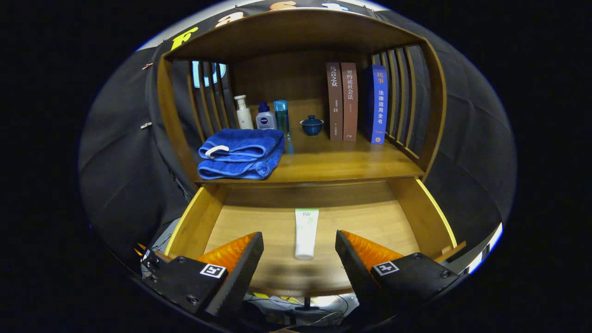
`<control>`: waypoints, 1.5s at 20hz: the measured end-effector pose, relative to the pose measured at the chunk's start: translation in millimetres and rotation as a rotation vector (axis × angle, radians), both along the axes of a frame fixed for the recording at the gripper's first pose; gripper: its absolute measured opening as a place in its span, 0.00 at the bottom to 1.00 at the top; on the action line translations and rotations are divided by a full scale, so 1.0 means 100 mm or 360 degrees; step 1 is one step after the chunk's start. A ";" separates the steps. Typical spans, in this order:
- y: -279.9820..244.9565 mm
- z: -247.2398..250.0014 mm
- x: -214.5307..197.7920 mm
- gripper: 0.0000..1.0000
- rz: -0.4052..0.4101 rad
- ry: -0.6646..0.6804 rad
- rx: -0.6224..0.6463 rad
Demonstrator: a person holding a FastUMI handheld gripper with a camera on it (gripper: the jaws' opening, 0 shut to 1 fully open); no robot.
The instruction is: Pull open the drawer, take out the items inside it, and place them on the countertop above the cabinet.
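Drawer point(194, 222) stands pulled out, wooden, open-topped. One item inside: a white tube point(306, 233) with a green upper part, lying flat on the drawer floor, lengthwise, cap end toward the gripper. It sits near the middle of the drawer, touching neither side wall. Rest of the drawer floor is bare wood.

Gripper point(299, 252): jaws spread wide, holding nothing. The tube lies in the gap between the two fingers point(240, 263), cap end roughly level with the fingertips, at 12 o'clock from the gripper. Neither finger touches it; whether the fingers are above the drawer floor or down at it, I cannot tell.

Bench point(342, 164), the wooden top directly over the drawer, beyond the tube at 12 o'clock. It is framed by slatted sides and a curved hood. On it, at 11 o'clock: a folded blue towel point(240, 155) at the front left corner. Just behind the towel, a white pump bottle point(243, 113), a small bottle with a blue cap point(266, 118), and a tall clear-blue bottle point(281, 118), close together in a row. Centre rear: a small blue lidded cup point(312, 125), apart from the others. At 1 o'clock: three upright books point(354, 101), two brown and one blue, side by side near the right slats.

The front centre and right front of the bench are bare wood.
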State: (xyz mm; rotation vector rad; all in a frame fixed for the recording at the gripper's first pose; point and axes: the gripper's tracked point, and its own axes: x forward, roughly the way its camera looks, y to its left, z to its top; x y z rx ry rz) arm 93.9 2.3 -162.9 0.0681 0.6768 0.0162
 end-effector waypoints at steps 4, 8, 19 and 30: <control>-0.03 -0.49 0.40 1.00 -0.0027 0.0251 -0.0024; -0.04 -0.99 0.55 0.99 -0.0038 0.0528 -0.0035; -0.19 -1.60 0.24 0.97 -0.0119 0.1136 -0.0099; -0.09 -1.50 0.28 0.41 -0.0096 0.1166 -0.0120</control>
